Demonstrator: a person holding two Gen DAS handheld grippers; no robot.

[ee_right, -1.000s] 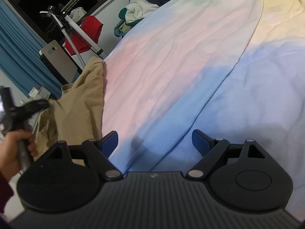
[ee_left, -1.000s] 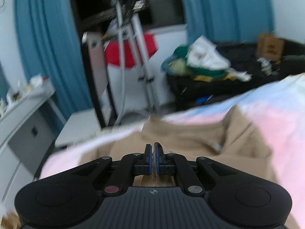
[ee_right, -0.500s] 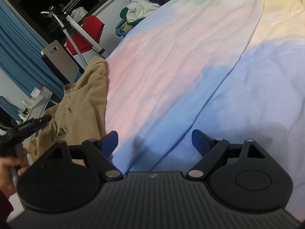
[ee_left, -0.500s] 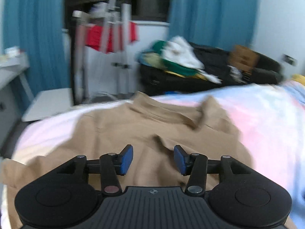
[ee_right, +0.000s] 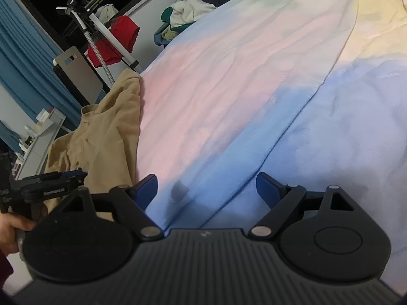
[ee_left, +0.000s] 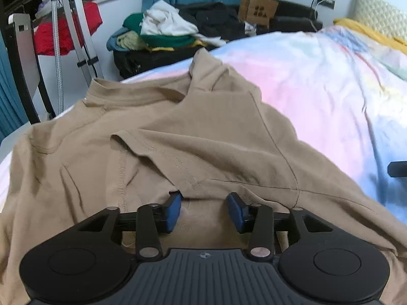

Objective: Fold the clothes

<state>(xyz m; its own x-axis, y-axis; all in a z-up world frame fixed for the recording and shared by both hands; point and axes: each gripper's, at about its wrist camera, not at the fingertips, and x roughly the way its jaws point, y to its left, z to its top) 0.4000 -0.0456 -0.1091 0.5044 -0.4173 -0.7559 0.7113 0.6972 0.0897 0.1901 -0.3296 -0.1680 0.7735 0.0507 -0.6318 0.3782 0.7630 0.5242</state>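
Observation:
A tan shirt lies rumpled on the pastel bedsheet, collar toward the far edge, one sleeve folded across its body. My left gripper hovers low over the near part of the shirt, open, with nothing between its blue pads. In the right wrist view the same shirt lies at the left edge of the bed. My right gripper is open above bare sheet, well to the right of the shirt. The left gripper shows there at the far left, held by a hand.
Past the bed's far edge stand a garment steamer stand with a red garment, a heap of clothes on a dark bag, and a cardboard bag. A pillow lies at the far right. A white shelf stands left.
My left gripper was shut on the tan cloth a second ago; it has opened, let the shirt drop flat, and swung right and down over it. The right gripper has stayed put.

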